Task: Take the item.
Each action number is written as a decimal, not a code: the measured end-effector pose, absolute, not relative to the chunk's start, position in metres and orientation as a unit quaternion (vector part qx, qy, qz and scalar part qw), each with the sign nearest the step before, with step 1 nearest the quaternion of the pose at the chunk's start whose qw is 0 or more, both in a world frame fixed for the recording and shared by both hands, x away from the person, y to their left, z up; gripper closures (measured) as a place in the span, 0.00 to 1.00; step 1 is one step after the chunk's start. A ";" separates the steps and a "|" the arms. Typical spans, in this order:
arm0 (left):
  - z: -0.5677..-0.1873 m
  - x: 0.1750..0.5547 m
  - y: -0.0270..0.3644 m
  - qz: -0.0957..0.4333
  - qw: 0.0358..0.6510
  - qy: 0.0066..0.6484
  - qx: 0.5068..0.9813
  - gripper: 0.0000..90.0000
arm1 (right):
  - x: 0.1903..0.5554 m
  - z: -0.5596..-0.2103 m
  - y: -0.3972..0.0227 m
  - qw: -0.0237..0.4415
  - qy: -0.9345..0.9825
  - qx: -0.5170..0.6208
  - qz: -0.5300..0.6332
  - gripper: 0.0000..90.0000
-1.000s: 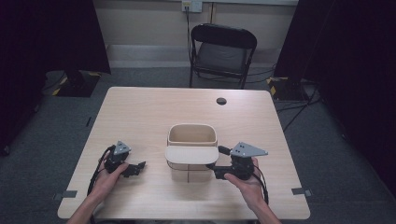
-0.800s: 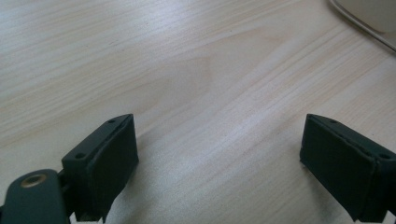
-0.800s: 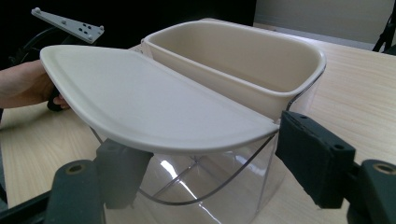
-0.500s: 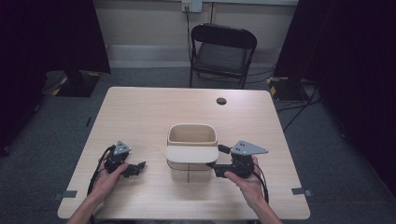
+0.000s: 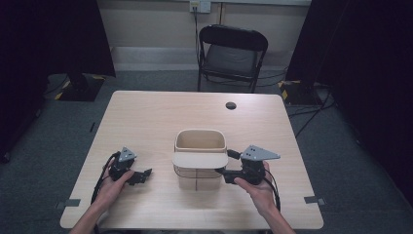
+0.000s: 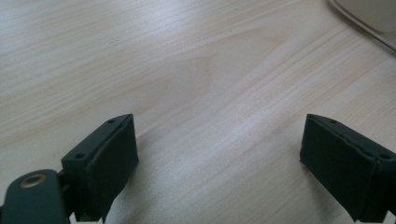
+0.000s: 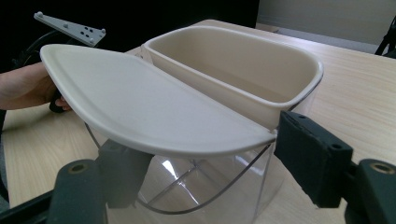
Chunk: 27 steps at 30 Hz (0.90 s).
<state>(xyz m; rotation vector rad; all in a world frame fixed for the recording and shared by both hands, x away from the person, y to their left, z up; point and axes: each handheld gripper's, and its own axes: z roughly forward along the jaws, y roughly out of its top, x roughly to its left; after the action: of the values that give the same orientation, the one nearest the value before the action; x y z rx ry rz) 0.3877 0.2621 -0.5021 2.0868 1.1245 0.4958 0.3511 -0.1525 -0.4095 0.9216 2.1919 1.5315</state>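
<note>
A bin stands in the middle of the table: a clear lower body (image 5: 197,179), a cream inner tub (image 5: 200,141) and a cream half lid (image 5: 199,159) lying flat over its near half. My right gripper (image 5: 225,172) reaches in level from the bin's right side. In the right gripper view its jaws (image 7: 210,172) straddle the clear body (image 7: 205,186) just under the lid (image 7: 140,107); they have just been closing, and I see no firm pinch. My left gripper (image 5: 145,174) rests on the table left of the bin, its jaws (image 6: 219,158) wide open over bare wood.
A small black round disc (image 5: 231,105) lies on the wooden table (image 5: 146,117) toward the far edge. A black folding chair (image 5: 233,53) stands behind the table. Dark curtains hang at both sides, and cables run on the floor at the right.
</note>
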 end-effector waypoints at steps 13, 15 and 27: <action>-0.502 0.388 0.262 0.192 0.352 0.435 0.807 0.12 | 0.350 -0.408 -0.152 0.156 0.764 0.322 0.537 0.31; -0.502 0.388 0.262 0.192 0.352 0.435 0.807 0.11 | 0.350 -0.408 -0.152 0.155 0.764 0.322 0.536 0.31; -0.502 0.388 0.262 0.192 0.352 0.434 0.807 0.11 | 0.348 -0.405 -0.153 0.158 0.763 0.319 0.540 0.32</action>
<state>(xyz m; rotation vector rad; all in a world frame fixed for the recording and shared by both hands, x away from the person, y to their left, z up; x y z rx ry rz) 0.3877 0.2621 -0.5020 2.0886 1.1240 0.4957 0.3484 -0.1531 -0.4050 0.9139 2.1822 1.5439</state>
